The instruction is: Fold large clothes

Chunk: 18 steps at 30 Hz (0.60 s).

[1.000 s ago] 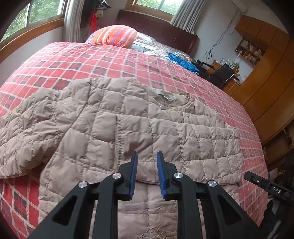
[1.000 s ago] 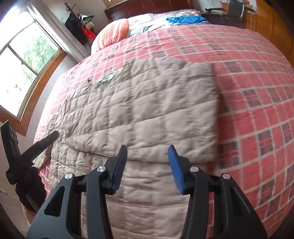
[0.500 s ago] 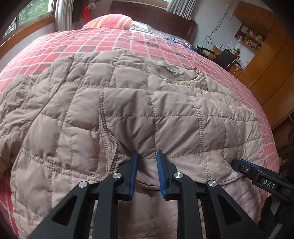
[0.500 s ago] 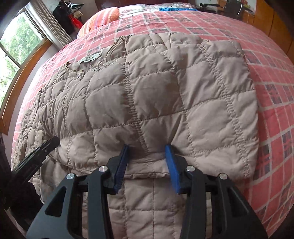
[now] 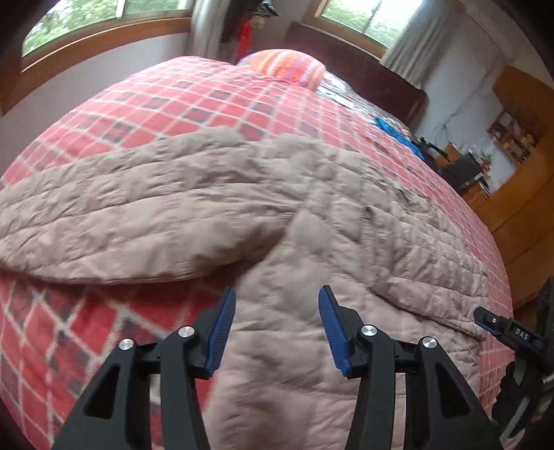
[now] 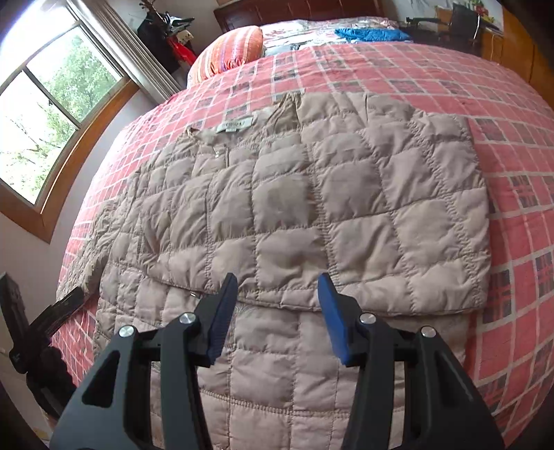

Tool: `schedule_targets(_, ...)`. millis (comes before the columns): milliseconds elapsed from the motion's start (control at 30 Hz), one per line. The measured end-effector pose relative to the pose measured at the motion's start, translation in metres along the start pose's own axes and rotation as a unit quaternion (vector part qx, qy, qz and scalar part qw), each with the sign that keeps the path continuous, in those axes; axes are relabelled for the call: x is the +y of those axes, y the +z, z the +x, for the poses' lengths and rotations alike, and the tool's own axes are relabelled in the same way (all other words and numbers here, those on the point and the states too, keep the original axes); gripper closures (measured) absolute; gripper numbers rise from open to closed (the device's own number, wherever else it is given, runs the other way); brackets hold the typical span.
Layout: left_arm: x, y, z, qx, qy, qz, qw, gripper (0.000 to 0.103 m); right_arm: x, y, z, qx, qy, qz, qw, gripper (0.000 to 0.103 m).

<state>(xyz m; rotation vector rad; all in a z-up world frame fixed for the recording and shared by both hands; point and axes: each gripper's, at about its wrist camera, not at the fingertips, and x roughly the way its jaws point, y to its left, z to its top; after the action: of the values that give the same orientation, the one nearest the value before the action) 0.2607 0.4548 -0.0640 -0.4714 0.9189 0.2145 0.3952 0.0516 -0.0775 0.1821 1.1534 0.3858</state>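
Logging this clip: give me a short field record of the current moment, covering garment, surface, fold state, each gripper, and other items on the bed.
garment: beige quilted jacket, collar label facing up
surface: bed with red checked cover
fold state: right sleeve side folded across the front; left sleeve lying spread out sideways
left gripper: open, empty, over the jacket's lower part
right gripper: open, empty, at the folded edge
other items: striped orange pillow, blue cloth near the headboard
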Motion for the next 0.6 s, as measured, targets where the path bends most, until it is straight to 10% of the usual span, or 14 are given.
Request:
schedule_targets(300,0.188,-0.017,-0.042,-0.043,0.098,-0.191,0.9758,0.052,0.009,-0.002,0.028,0.015,-0.018,-0.017,1.000,0.054)
schedule_targets(600,0.247,0.001,-0.024,-0.065,0.100,-0.277,0.9533,0.050,0.005,-0.001,0.040,0.023,-0.021,-0.014,0.999,0.055)
